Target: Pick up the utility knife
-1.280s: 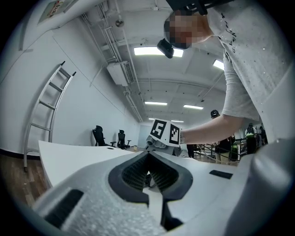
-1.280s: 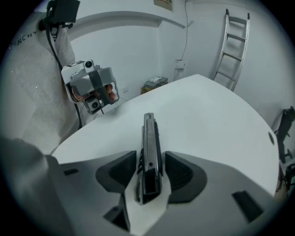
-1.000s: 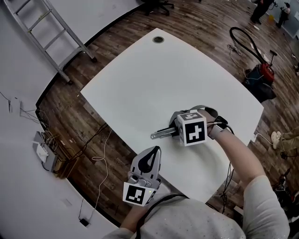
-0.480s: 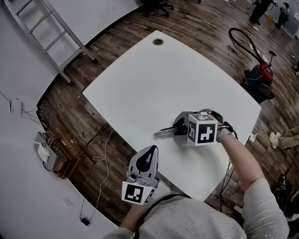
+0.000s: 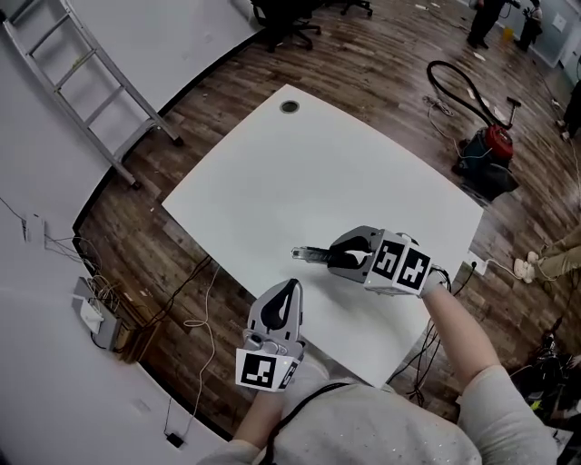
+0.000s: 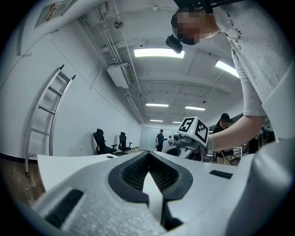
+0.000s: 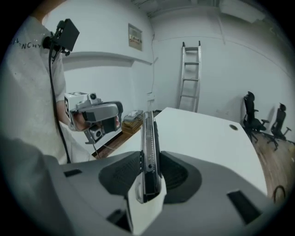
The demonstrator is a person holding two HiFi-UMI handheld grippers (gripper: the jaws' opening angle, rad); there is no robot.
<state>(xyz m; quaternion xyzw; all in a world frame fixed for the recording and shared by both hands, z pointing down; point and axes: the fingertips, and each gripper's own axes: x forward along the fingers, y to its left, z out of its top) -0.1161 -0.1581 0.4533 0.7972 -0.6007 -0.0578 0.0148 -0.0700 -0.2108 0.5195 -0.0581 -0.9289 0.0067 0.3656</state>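
The utility knife (image 5: 311, 254) is a slim grey and black one, clamped between the pads of my right gripper (image 5: 338, 257) and held in the air over the white table (image 5: 300, 173). In the right gripper view the utility knife (image 7: 148, 138) stands on edge in the right gripper (image 7: 148, 162), its long body pointing away past the fingertips. My left gripper (image 5: 290, 292) hovers over the table's near edge, shut and empty. In the left gripper view the left gripper (image 6: 148, 157) has its pads meeting at the tip, with the right gripper (image 6: 191, 137) beyond.
A grommet hole (image 5: 290, 106) sits near the table's far edge. A ladder (image 5: 82, 82) leans at the left wall. Cables (image 5: 195, 300) lie on the wood floor left of the table. A red vacuum (image 5: 486, 150) and office chairs (image 5: 281, 18) stand further off.
My right gripper has risen from the table with the knife in it and rolled, so its marker cube shows other faces. The left gripper has lifted a little.
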